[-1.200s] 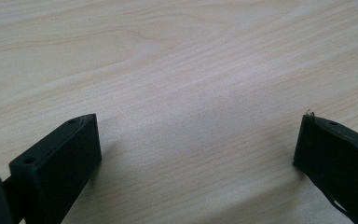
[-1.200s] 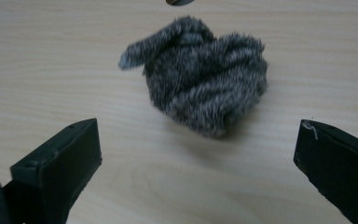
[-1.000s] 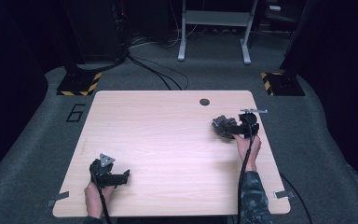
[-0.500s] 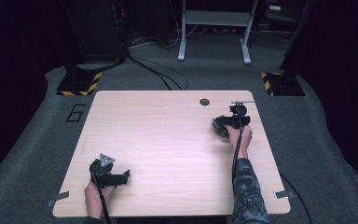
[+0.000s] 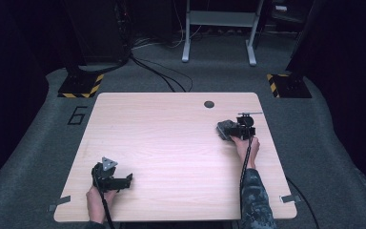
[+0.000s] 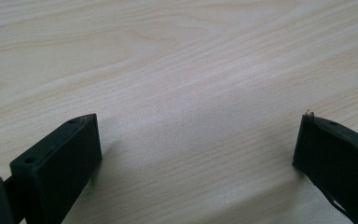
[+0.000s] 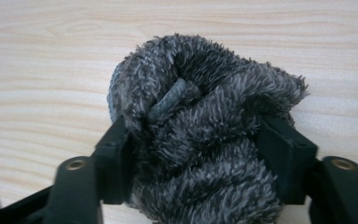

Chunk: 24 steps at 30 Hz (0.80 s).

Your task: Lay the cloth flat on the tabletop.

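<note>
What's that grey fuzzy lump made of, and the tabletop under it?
The grey lump looks like plush microfibre or chenille cloth: dense, shaggy fibres, bunched soft between the right gripper jaws. The table looks like pale wood or wood-look laminate: matte, streaked with grain.

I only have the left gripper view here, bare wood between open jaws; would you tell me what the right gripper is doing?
Observer: The right gripper is closed on a fuzzy grey cloth, bunched between its jaws.
Operator: Thank you. Where on the table is that?
Observer: Toward the far right of the table, just near of a dark round hole in the top.
Operator: And where does my left gripper sit?
Observer: The left gripper is at the near left, held low over the wood, well apart from the cloth.
</note>
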Each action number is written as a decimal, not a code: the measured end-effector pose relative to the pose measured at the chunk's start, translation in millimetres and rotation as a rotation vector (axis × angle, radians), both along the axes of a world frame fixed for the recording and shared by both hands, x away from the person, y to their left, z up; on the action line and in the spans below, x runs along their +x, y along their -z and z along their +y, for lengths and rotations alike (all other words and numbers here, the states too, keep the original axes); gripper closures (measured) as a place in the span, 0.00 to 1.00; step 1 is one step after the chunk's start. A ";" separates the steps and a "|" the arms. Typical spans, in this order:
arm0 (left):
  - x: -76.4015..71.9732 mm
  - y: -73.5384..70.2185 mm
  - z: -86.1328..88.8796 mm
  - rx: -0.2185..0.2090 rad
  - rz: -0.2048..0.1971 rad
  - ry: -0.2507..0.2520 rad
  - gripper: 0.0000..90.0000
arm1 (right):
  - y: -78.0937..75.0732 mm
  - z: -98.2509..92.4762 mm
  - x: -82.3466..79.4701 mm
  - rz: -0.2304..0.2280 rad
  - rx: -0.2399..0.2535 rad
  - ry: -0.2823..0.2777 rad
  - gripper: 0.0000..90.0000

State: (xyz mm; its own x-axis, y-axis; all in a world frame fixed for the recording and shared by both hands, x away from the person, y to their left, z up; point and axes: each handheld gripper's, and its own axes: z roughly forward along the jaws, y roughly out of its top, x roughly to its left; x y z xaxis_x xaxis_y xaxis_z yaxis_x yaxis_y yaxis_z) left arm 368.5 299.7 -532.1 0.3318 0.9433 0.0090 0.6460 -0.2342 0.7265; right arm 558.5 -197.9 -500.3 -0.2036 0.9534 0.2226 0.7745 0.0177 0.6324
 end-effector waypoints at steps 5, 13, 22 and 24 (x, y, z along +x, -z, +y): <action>0.1 0.0 0.1 0.001 -0.002 0.001 0.01 | 3.5 -1.2 -5.0 -0.044 -0.009 -0.020 0.53; -0.2 0.1 0.0 -0.002 0.000 -0.002 0.01 | 0.1 -3.6 -9.6 -0.094 -0.007 -0.039 0.68; 0.0 0.0 0.2 -0.001 0.000 -0.001 0.01 | -20.7 -8.8 -24.2 -0.174 0.024 -0.036 0.70; -0.1 0.0 0.1 0.000 0.000 -0.001 0.01 | -31.9 -8.7 -31.3 -0.207 0.028 -0.049 0.69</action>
State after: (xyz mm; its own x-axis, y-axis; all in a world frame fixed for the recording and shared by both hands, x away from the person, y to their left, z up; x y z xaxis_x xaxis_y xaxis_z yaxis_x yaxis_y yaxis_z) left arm 368.5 299.9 -532.1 0.3308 0.9437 0.0088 0.6462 -0.2333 0.7267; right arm 527.2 -206.6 -468.4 -0.2939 0.9353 0.1970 0.6264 0.0328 0.7788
